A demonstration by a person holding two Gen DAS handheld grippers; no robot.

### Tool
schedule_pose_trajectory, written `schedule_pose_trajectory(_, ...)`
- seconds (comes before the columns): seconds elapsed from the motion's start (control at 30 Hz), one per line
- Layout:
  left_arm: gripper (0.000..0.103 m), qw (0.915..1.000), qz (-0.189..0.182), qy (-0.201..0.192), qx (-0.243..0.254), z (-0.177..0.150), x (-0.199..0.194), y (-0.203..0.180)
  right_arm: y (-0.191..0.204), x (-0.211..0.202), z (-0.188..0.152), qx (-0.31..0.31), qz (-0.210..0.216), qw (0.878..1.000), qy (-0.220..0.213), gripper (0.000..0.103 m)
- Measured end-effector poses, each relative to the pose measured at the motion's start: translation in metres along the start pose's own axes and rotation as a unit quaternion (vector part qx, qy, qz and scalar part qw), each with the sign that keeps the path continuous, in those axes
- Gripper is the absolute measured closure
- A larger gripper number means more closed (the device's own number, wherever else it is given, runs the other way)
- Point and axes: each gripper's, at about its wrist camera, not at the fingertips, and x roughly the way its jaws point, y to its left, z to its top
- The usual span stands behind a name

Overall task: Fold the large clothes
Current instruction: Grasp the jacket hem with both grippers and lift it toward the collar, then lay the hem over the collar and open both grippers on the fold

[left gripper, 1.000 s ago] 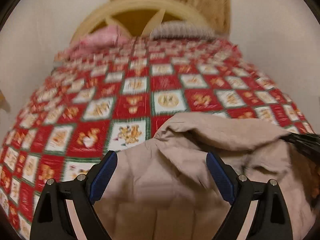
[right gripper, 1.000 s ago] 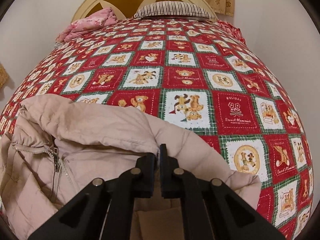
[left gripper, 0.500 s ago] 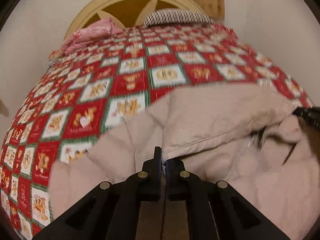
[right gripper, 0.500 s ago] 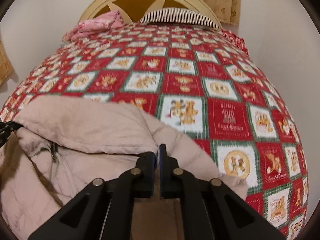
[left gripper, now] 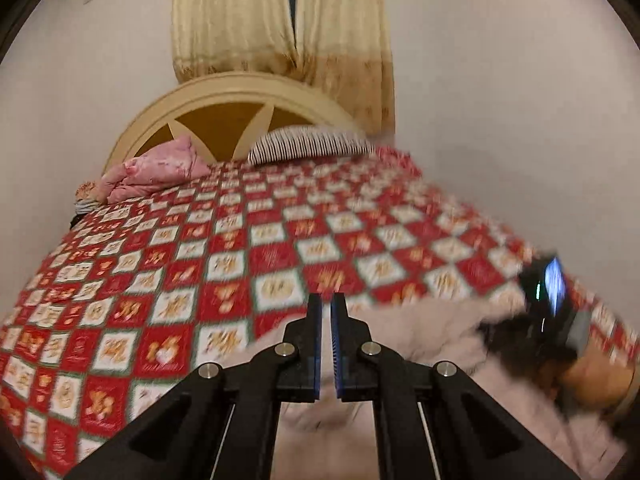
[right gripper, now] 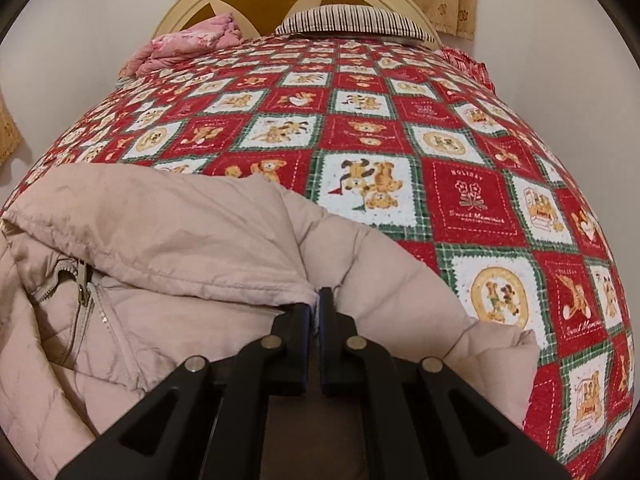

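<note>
Blurring left view; right claw (right gripper: pixel 314 303) tips buried in jacket (right gripper: pixel 168 216).

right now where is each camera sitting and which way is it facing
Left wrist: on the left gripper, raised over the foot of the bed, facing the headboard and curtain; its shut fingers show, and the right gripper at the right edge.
Right wrist: on the right gripper, low over the beige jacket, angled down the quilt; its fingers pinch a jacket fold.
Shared: jacket, quilt, headboard, pink bedding, striped pillow.
</note>
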Motion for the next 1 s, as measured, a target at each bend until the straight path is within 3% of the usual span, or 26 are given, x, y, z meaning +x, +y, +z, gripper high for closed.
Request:
schedule_pose_trajectory(0.07,0.051,0.9995,0.011,0.027,0.013,0.006,0.032,-0.009,0.001,0.0,0.0,0.0,0.001,1.0,0.001,0.099)
schedule_pose_trajectory(0.1,0.02,0.9986,0.026,0.044,0.015,0.004,0.053,-0.013,0.002,0.0,-0.001,0.0,0.001,1.0,0.0,0.099)
schedule_pose_trajectory(0.13,0.017,0.9974,0.038,0.058,0.021,-0.002,0.075,-0.017,0.001,0.0,0.0,0.0,0.001,1.0,0.0,0.099)
schedule_pose_trajectory(0.27,0.017,0.9883,0.049,0.145,-0.004,-0.034,0.129,-0.013,0.0,0.0,-0.002,0.002,0.006,1.0,-0.001,0.099)
schedule_pose_trajectory(0.47,0.016,0.9744,0.05,0.217,-0.029,-0.073,0.146,-0.002,-0.002,-0.001,-0.003,0.005,0.017,1.0,-0.006,0.098)
schedule_pose_trajectory(0.53,0.016,0.9748,0.049,0.214,-0.039,-0.078,0.145,0.0,-0.004,-0.009,-0.003,0.011,0.024,1.0,-0.016,0.094)
schedule_pose_trajectory(0.63,0.016,0.9763,0.057,0.207,-0.03,-0.083,0.143,-0.005,-0.011,-0.036,-0.002,0.036,0.025,0.998,-0.039,0.064)
schedule_pose_trajectory(0.67,0.016,0.9766,0.059,0.205,-0.027,-0.083,0.144,-0.006,-0.012,-0.05,-0.001,0.045,0.024,0.997,-0.054,0.052)
schedule_pose_trajectory(0.7,0.016,0.9769,0.061,0.203,-0.025,-0.084,0.144,-0.007,-0.013,-0.068,0.002,0.054,0.02,0.995,-0.078,0.045)
schedule_pose_trajectory(0.77,0.016,0.9772,0.062,0.202,-0.022,-0.083,0.143,-0.008,-0.01,-0.089,0.012,0.066,0.008,0.991,-0.112,0.041)
schedule_pose_trajectory(0.83,0.016,0.978,0.064,0.198,-0.019,-0.081,0.14,-0.008,-0.002,-0.097,0.029,0.074,0.027,0.989,-0.129,0.041)
schedule_pose_trajectory(0.9,0.016,0.9815,0.071,0.177,-0.019,-0.073,0.129,-0.009,0.017,-0.08,0.053,0.065,0.065,0.989,-0.115,0.042)
schedule_pose_trajectory(1.0,0.016,0.9921,0.063,0.099,-0.045,-0.047,0.091,-0.007,0.038,-0.039,0.069,0.053,0.081,0.993,-0.065,0.05)
